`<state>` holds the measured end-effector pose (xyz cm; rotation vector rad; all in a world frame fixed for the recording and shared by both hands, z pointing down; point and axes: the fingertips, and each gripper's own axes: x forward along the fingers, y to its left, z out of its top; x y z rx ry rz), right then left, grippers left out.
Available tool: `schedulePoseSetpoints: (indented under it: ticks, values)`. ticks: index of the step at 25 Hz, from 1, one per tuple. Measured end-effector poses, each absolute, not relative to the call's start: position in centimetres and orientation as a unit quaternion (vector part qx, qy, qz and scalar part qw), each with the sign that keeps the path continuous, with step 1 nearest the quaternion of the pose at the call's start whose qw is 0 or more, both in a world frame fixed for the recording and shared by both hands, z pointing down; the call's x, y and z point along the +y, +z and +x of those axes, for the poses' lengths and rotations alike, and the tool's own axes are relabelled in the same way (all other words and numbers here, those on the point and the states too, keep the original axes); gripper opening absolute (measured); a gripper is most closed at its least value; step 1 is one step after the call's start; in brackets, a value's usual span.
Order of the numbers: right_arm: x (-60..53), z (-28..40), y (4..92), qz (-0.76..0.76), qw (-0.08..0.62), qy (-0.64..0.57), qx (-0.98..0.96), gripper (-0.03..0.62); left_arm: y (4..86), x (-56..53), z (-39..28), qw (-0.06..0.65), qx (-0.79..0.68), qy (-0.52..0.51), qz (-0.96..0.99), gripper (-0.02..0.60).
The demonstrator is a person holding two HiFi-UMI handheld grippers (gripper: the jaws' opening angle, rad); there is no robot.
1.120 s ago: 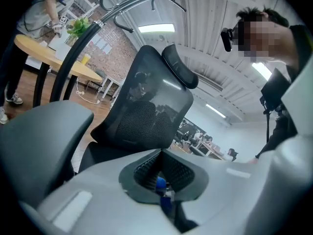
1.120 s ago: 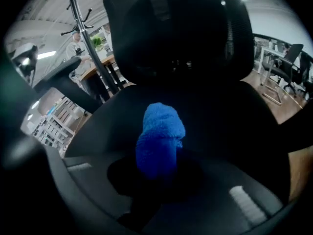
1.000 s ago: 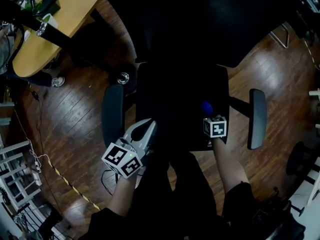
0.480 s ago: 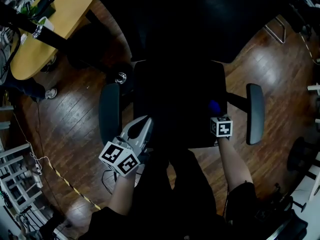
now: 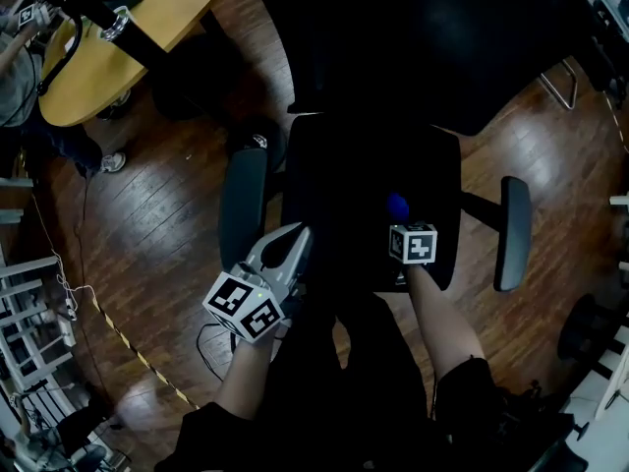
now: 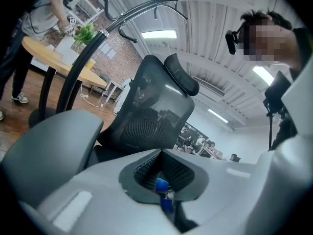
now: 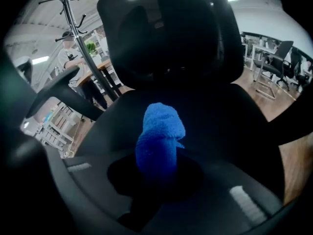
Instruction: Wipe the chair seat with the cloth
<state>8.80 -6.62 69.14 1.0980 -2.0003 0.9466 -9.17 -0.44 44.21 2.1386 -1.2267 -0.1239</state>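
Note:
In the head view the black chair seat [image 5: 334, 180] lies between its two grey armrests [image 5: 245, 205] [image 5: 513, 232]. My right gripper [image 5: 400, 220] is over the front right part of the seat, shut on a blue cloth [image 5: 397, 206]. In the right gripper view the cloth [image 7: 160, 140] sticks out of the shut right gripper [image 7: 157, 173] towards the seat [image 7: 220, 116] and backrest [image 7: 166, 38]. My left gripper [image 5: 295, 240] hangs at the seat's front left corner beside the left armrest, shut and holding nothing. In the left gripper view the left gripper [image 6: 162, 155] points at the backrest [image 6: 156, 106].
The dark backrest [image 5: 423, 37] fills the top of the head view. A round wooden table [image 5: 128, 37], a black coat-rack pole [image 5: 88, 8] and a person [image 5: 15, 57] are at the upper left. A cable [image 5: 118, 337] trails on the wood floor at left.
My right gripper swept the cloth to the right across the seat, then back to the left. The left gripper has stayed at the front left corner.

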Motion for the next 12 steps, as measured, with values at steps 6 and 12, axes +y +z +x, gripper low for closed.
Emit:
schedulePoseSetpoints:
  ticks: [6, 12]
  values:
    - [-1.7, -5.8, 68.8, 0.291, 0.313, 0.393, -0.814, 0.040, 43.6, 1.0, -11.8, 0.325, -0.497, -0.060, 0.802, 0.003]
    - [3.0, -12.2, 69.7, 0.242, 0.344, 0.374, -0.827, 0.040, 43.4, 1.7, -12.8, 0.317, -0.506, -0.064, 0.800, 0.003]
